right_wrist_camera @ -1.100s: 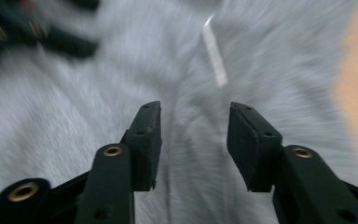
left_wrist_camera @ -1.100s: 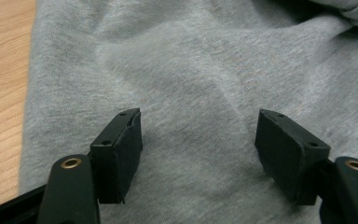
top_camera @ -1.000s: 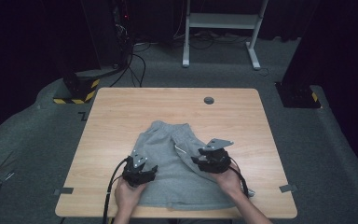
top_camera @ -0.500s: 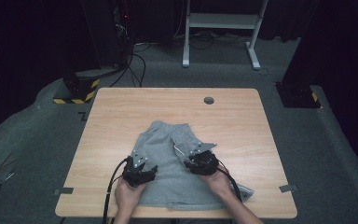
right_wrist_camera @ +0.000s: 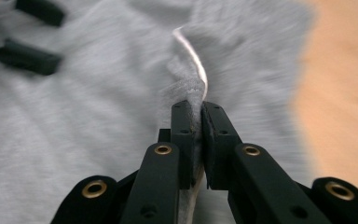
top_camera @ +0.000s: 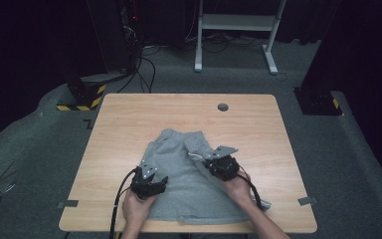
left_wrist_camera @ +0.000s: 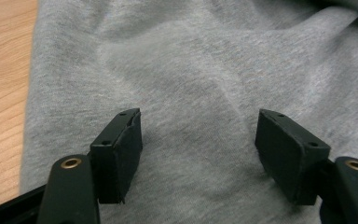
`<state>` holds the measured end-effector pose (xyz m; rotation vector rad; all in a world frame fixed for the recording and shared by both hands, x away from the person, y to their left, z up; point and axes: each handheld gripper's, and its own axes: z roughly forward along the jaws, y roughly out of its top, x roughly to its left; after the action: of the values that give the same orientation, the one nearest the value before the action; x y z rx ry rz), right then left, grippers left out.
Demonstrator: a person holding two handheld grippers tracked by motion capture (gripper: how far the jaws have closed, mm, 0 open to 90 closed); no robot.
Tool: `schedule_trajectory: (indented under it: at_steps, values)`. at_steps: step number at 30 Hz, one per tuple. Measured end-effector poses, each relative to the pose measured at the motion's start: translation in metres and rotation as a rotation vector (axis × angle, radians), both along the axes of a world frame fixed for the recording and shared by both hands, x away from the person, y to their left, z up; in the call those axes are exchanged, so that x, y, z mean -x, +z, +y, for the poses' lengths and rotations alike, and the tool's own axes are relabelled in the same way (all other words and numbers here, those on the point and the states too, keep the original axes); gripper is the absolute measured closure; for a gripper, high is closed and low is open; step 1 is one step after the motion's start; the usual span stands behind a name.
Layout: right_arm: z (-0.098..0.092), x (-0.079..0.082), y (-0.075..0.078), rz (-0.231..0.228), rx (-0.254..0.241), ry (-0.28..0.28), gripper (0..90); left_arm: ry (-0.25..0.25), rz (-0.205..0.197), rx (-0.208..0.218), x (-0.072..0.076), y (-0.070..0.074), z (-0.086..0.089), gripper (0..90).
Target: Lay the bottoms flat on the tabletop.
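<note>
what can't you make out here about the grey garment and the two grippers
- Near edge of the grey garment: in the high view, the hands and forearms cover parts of it.
- Fabric pinched in the right gripper: the right gripper view is motion-blurred, so whether the white strip is a drawstring or a hem is unclear.
- Left gripper: jaws stand open over the cloth; the frame's bottom edge crops its body.

garment: my grey fleece shorts [top_camera: 189, 181], soft and creased
place: spread flat on the near half of the wooden table [top_camera: 179, 114]
fold: one edge doubled over at the right
drawstring: white cord [right_wrist_camera: 193, 58] along that raised fold
</note>
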<state>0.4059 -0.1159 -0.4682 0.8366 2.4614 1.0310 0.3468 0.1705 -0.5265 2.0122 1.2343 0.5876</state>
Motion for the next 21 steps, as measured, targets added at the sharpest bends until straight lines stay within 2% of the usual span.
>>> schedule_trajectory:
  at_steps: [2,6,8,10,11,12,14,15,16,18,19,20,21]
  values:
    - [-0.012,-0.01,0.012,-0.009,-0.015,-0.05,84.2,0.001,0.001,0.002,0.0,0.0,0.0,32.2]
    - [-0.039,-0.031,0.024,-0.044,0.023,-0.177,84.2,0.001,0.001,0.002,0.0,0.0,0.0,32.2]
    - [-0.054,-0.043,0.02,-0.032,0.015,-0.243,84.2,0.002,0.001,0.002,0.0,0.0,0.0,32.3]
    - [-0.073,-0.061,0.004,0.011,0.061,-0.349,83.9,0.001,0.0,0.001,0.0,0.0,0.0,32.2]
    - [-0.073,-0.061,0.004,0.011,0.061,-0.349,83.9,0.001,0.0,0.001,0.0,0.0,0.0,32.2]
    - [-0.087,-0.071,-0.009,0.071,0.065,-0.396,81.3,0.001,0.0,0.001,0.0,0.0,0.0,32.2]
    - [-0.092,-0.072,-0.013,0.08,0.054,-0.414,78.0,0.001,0.0,0.002,0.0,0.0,0.0,32.3]
    - [-0.097,-0.069,-0.012,0.082,0.021,-0.436,71.2,0.002,0.001,0.002,0.0,0.0,0.0,32.3]
    - [-0.098,-0.063,-0.01,0.079,0.0,-0.44,69.6,0.003,0.0,0.002,0.0,0.0,0.0,32.2]
    - [-0.098,-0.049,-0.003,0.064,-0.05,-0.416,67.9,0.01,-0.001,0.005,0.0,0.0,0.0,32.3]
    - [-0.098,-0.049,-0.003,0.064,-0.05,-0.416,67.9,0.01,-0.001,0.005,0.0,0.0,0.0,32.4]
    - [-0.091,-0.036,0.0,0.044,-0.037,-0.365,64.7,0.015,0.0,0.005,-0.002,0.0,0.0,32.4]
    - [-0.091,-0.036,0.0,0.044,-0.037,-0.365,64.7,0.015,0.0,0.005,-0.002,0.0,0.0,32.4]
